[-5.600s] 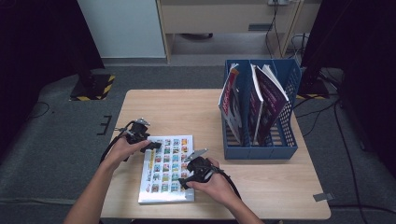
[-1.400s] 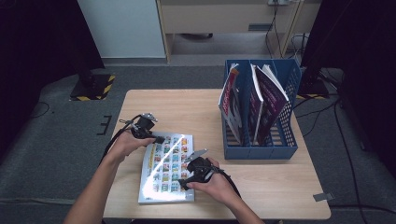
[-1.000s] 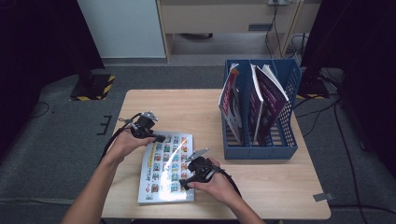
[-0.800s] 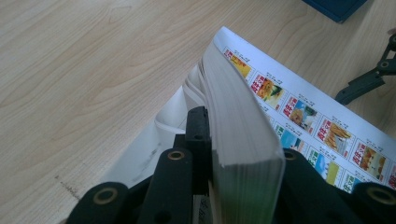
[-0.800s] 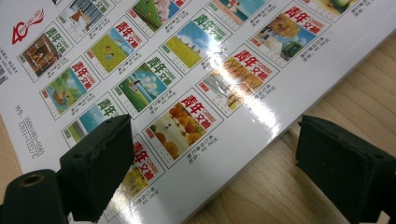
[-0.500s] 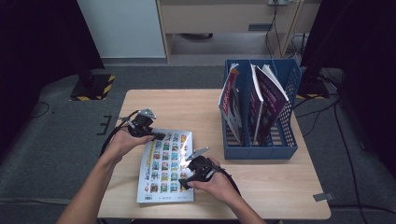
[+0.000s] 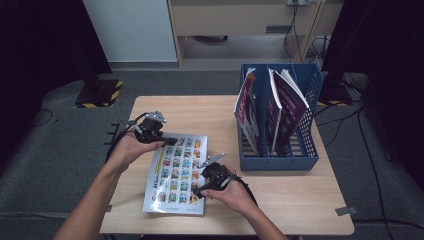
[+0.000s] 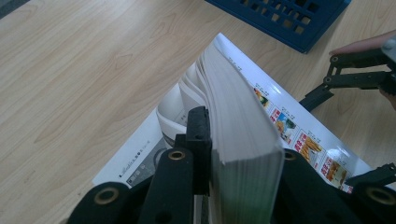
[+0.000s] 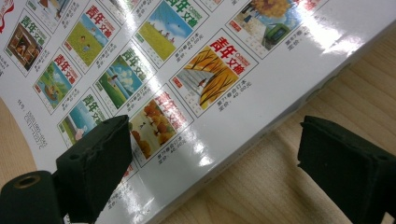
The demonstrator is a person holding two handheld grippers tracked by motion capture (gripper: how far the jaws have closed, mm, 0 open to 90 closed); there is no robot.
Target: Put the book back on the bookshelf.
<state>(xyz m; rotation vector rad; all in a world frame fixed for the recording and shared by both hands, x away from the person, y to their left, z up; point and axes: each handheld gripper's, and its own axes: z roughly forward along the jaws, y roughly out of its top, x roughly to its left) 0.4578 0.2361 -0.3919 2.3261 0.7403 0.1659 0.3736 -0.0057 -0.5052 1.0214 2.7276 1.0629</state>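
Observation:
A thick book [image 7: 176, 175] with a glossy cover of small picture tiles lies on the wooden table [image 7: 300, 200]. My left gripper [image 7: 169, 141] is shut on its far-left corner, clamping the whole block of pages [image 8: 236, 126], and holds that corner lifted. In the left gripper view, the left gripper [image 8: 238, 156] has one jaw against the underside and the other hidden behind the pages. My right gripper [image 7: 200, 187] stands open at the book's right edge. In the right gripper view, the right gripper [image 9: 219, 163] has one pad over the cover [image 9: 140, 60] and the other over bare wood.
A blue file rack [image 7: 300, 155] holding three upright magazines [image 7: 272, 105] stands at the table's right, close to the book; its corner [image 8: 280, 18] is in the left gripper view too. Bare wood lies left of and beyond the book. Cables trail off the left edge.
The left gripper has risen a little, raising the book's far-left corner with it. The right gripper has stayed put at the book's right edge.

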